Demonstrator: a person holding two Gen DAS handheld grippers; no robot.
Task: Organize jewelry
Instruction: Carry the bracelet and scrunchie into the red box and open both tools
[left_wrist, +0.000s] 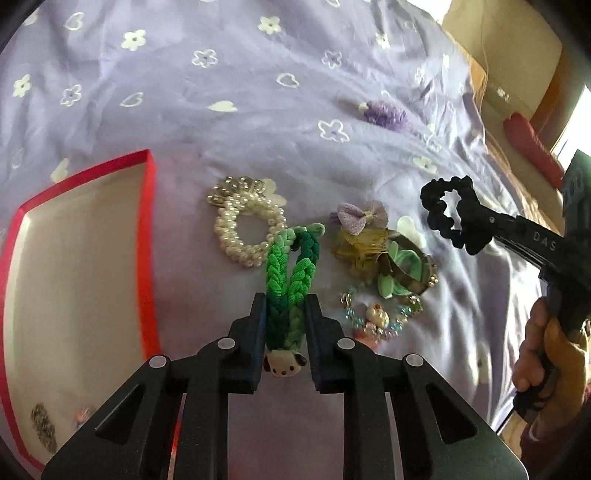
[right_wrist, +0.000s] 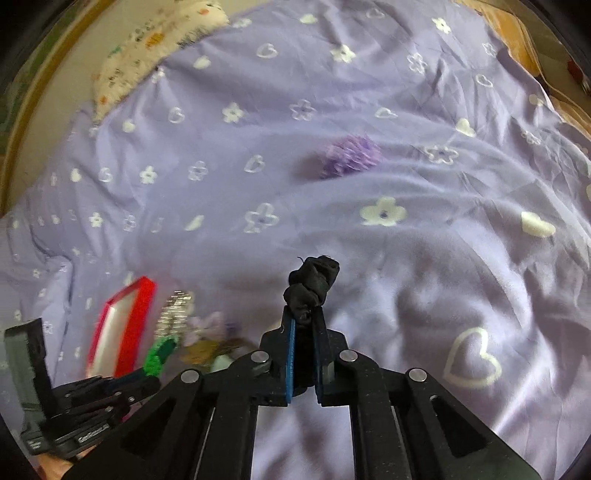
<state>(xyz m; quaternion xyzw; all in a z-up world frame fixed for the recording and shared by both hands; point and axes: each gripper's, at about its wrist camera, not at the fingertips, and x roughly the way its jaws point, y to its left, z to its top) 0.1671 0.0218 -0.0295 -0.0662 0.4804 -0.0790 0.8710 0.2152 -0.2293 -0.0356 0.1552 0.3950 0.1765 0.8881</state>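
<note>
- Bedsheet (left_wrist: 258, 74), lilac with white flower and heart prints, creased; it underlies everything in both views.
- Patterned pillow (right_wrist: 155, 48), cream with small coloured motifs, at 10 o'clock in the right wrist view, at the sheet's far edge.
- Red-rimmed box (left_wrist: 74, 258), shallow, pale inside, at 9 o'clock in the left wrist view; two small items lie in its near corner, too blurred to name.
- Left gripper (left_wrist: 285, 306), jaws narrowed onto the green braided hair tie (left_wrist: 291, 266), holding it near the end that bears a small white dog charm (left_wrist: 284, 363); the loop runs forward toward 12 o'clock.
- Right gripper (right_wrist: 303, 325), jaws nearly together, clamped on the black scrunchie (right_wrist: 310, 284), which bunches up beyond the fingertips and sits clear of the sheet; in the left wrist view the same scrunchie appears at 3 o'clock.
- Pearl bead hair tie (left_wrist: 247, 229), on the sheet just beside the green tie's far end, at its 10 o'clock.
- Pile of accessories at the green tie's 3 o'clock: lilac bow clip (left_wrist: 360, 218), yellow translucent claw clip (left_wrist: 360, 251), mint hair tie (left_wrist: 399, 269) with a metal bangle around it, beaded bracelet (left_wrist: 380, 317) nearest the camera.
- Purple fluffy hair tie (left_wrist: 386, 114), alone, well apart from the pile, at 1 o'clock.
</note>
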